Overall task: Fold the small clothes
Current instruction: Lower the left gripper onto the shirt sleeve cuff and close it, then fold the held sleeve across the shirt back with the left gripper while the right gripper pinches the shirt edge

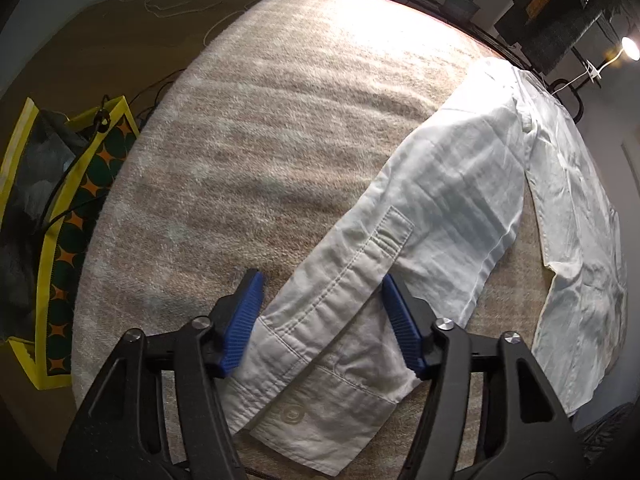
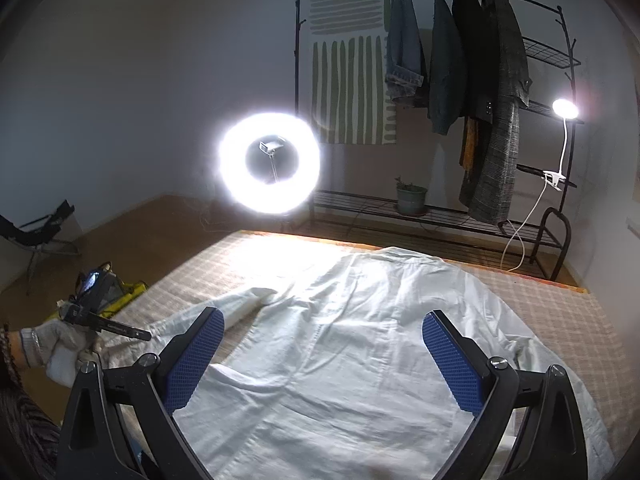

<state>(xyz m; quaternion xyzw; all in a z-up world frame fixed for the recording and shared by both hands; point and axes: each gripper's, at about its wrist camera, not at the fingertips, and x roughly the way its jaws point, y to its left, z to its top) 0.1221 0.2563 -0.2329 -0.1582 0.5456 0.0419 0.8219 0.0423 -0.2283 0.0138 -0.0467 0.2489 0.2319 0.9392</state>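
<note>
Lying spread across a beige checked mat (image 2: 256, 276), a white shirt (image 2: 352, 344) has its body flat and creased toward the far right of the mat, with one long sleeve (image 1: 400, 216) stretched out diagonally away from it. The sleeve ends in a buttoned cuff (image 1: 320, 400), and a stitched placket runs up from the cuff along the sleeve.

The left gripper (image 1: 322, 320) points steeply down over that cuff end. Its blue ribbed pads (image 1: 244, 324) stand on either side of the sleeve, partly spread, the sleeve lying between them; the right-hand pad appears to meet the sleeve's edge, while the left-hand one sits just beside the fabric. No pinch on the cloth is visible. In the right wrist view, the same gripper is seen at the far left, held by a hand in a light knitted glove (image 2: 60, 344), low over the sleeve's end.

The right gripper (image 2: 324, 360) hovers above the shirt's body with its jaws spread wide, holding nothing.

Beyond the mat lies a brown floor. A yellow-edged bag (image 1: 60, 216) with a green and orange pattern sits at the mat's left side. Behind the mat, a glowing ring light (image 2: 270, 164) stands near a black clothes rack (image 2: 552, 128) hung with dark jackets and a plaid coat. A small potted plant (image 2: 410, 198) rests on the rack's lower shelf, and a clip lamp (image 2: 564, 110) shines from its right post.
</note>
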